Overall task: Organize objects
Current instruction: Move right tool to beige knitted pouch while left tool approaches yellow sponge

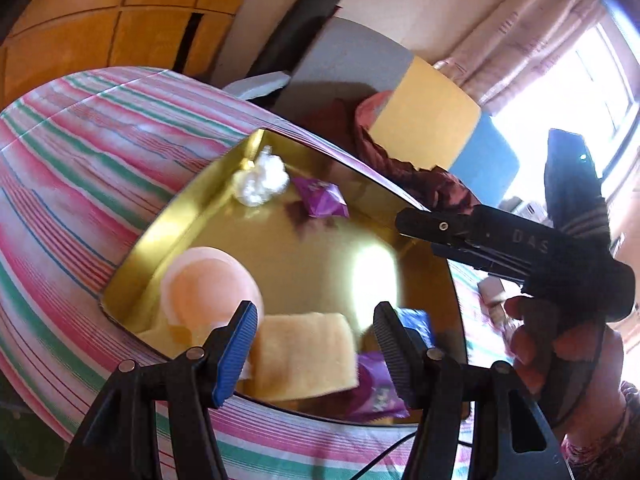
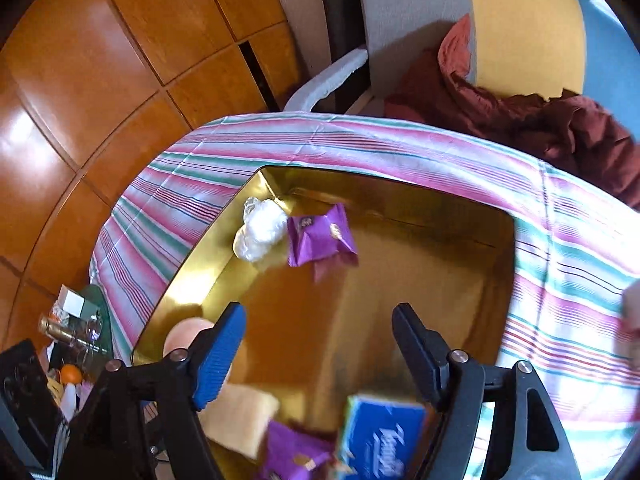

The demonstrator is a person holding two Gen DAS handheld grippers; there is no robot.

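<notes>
A gold tray point(image 1: 168, 240) point(image 2: 460, 240) lies on a striped cloth. At its far end are crumpled clear plastic point(image 1: 264, 180) point(image 2: 260, 234) and a purple packet point(image 1: 320, 198) point(image 2: 320, 236). At the near end lie a peach round object point(image 1: 212, 292) point(image 2: 188, 336), a yellow sponge point(image 1: 308, 356) point(image 2: 240, 420), a second purple packet point(image 1: 376, 388) point(image 2: 296, 456) and a blue tissue pack point(image 1: 416, 320) point(image 2: 380, 436). My left gripper point(image 1: 316, 352) hovers open above the sponge. My right gripper point(image 2: 320, 356) point(image 1: 412, 226) is open over the tray, the blue pack lying below it, untouched.
The striped cloth point(image 1: 80, 168) point(image 2: 560, 240) covers the table. Behind it stands a grey and yellow chair point(image 2: 500, 28) with maroon fabric point(image 2: 540, 120) draped on it. A wooden wardrobe point(image 2: 100, 60) is at left. A low side table point(image 2: 80, 320) holds bottles and an orange.
</notes>
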